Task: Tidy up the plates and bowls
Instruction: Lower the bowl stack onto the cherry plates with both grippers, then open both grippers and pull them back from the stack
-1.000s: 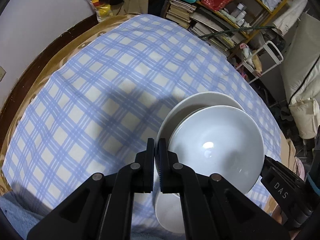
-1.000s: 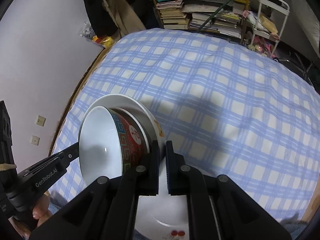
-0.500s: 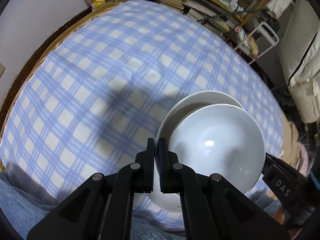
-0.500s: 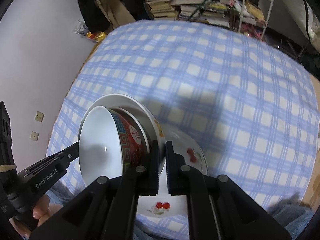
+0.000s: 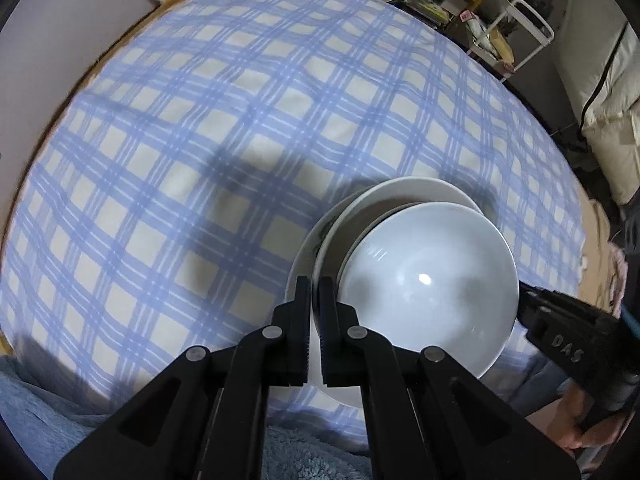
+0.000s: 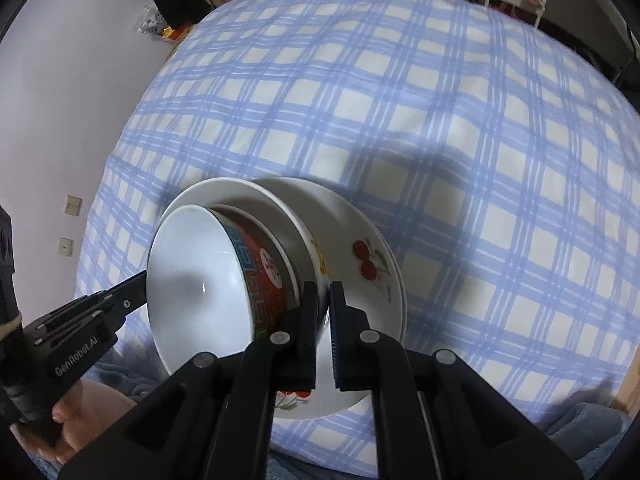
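Bowl (image 5: 428,280) on white plate (image 6: 240,196); left tongs (image 5: 314,312), right tongs (image 6: 324,312) both clamp plate rim above cherry plate (image 6: 360,240).

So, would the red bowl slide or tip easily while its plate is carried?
Probably slippery: the bowl looks glazed and sits loose on the glossy white plate. The left gripper and right gripper pinch only the plate's rim, so tilting might slide it. It looks ceramic, likely fragile.
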A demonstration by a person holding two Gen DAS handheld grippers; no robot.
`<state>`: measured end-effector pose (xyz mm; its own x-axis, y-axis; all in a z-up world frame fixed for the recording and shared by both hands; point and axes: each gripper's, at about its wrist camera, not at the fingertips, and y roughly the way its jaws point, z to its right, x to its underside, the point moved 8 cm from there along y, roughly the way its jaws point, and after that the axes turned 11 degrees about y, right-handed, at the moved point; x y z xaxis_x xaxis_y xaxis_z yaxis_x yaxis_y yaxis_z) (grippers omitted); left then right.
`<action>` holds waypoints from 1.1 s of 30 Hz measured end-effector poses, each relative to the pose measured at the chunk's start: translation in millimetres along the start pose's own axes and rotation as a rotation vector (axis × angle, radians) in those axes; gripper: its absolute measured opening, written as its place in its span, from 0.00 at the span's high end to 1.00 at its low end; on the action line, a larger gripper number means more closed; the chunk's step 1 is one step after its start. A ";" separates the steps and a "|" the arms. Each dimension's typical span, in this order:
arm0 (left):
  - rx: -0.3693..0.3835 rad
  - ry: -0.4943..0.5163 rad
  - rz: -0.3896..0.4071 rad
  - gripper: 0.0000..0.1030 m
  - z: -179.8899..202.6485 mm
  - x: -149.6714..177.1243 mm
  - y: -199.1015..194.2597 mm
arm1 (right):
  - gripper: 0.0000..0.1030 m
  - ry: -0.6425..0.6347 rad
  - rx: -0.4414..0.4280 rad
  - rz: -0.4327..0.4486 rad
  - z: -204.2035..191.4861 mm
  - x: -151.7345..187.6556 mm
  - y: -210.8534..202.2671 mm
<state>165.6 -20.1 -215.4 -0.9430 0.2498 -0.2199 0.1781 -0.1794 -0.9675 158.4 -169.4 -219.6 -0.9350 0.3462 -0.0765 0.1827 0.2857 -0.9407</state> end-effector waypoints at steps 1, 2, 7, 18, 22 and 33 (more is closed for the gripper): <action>-0.003 0.003 0.002 0.97 -0.4 0.1 -1.1 | 0.91 -0.005 -0.009 -0.001 0.4 0.2 -2.5; -0.014 0.009 0.026 0.96 -0.5 -1.5 -7.1 | 0.91 -0.018 -0.012 0.012 -0.3 -1.4 -7.0; -0.013 0.032 0.083 0.90 -0.7 -5.5 -31.0 | 0.89 -0.066 -0.055 0.086 -7.6 -9.5 -36.3; -0.179 0.137 0.264 0.82 19.4 18.1 -96.0 | 0.47 -0.158 -0.078 0.316 -8.8 16.5 -90.6; -0.246 0.158 0.330 0.71 18.5 30.4 -117.8 | 0.38 -0.161 -0.118 0.439 -4.1 26.5 -122.9; -0.331 0.164 0.512 0.32 21.2 57.0 -155.2 | 0.09 -0.246 -0.081 0.725 5.6 53.8 -178.7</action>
<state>78.2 1.8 -75.1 -0.6645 0.3572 -0.6564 0.6979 -0.0175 -0.7160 73.8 -206.8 -57.4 -0.6120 0.2660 -0.7448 0.7884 0.1309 -0.6011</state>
